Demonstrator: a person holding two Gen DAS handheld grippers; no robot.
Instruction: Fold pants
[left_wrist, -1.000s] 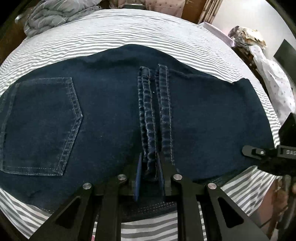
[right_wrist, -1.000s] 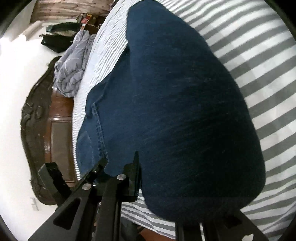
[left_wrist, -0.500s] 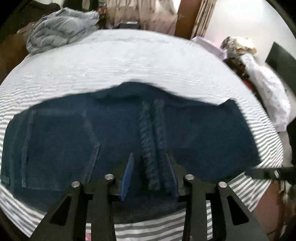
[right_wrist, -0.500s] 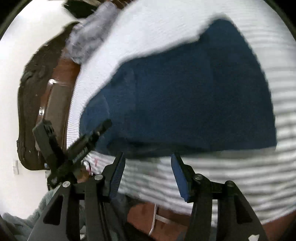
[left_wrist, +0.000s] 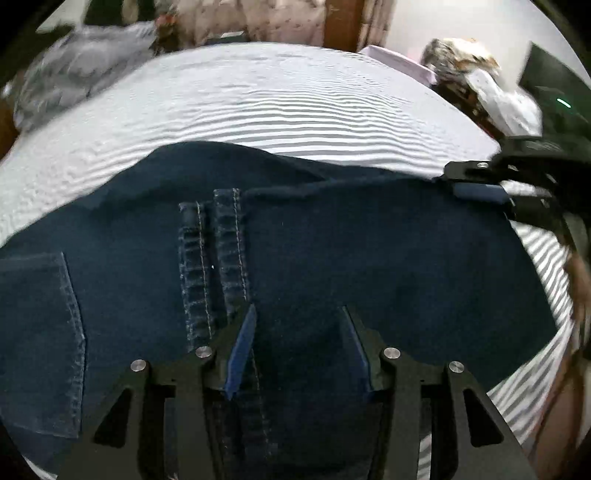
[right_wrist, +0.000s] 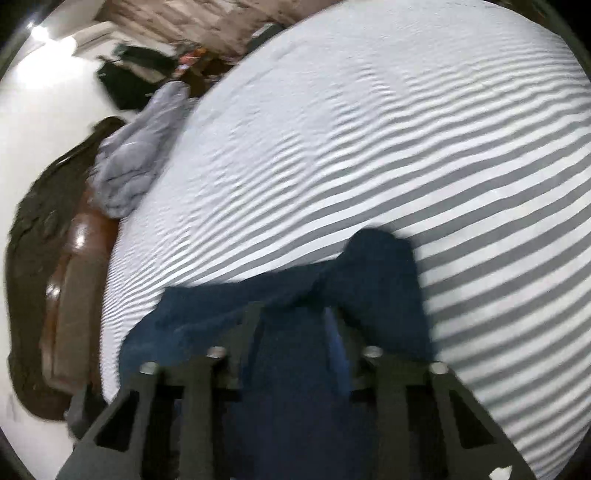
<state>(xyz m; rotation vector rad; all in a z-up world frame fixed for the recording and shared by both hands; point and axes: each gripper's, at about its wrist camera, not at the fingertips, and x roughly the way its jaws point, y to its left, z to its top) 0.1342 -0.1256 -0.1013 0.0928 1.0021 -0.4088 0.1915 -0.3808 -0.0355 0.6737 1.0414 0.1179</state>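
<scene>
Striped bed (left_wrist: 295, 103); left gripper (left_wrist: 299, 317) gaping over jeans (left_wrist: 369, 251), right gripper (right_wrist: 295, 314) clamping them.

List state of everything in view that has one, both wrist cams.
jeans: folded, flat on the bed, one corner lifted
left gripper: open over the jeans, nothing gripped
right gripper: shut on the jeans' corner after closing
striped sheet: spread, lightly rippled
grey blanket: bunched by the headboard
</scene>
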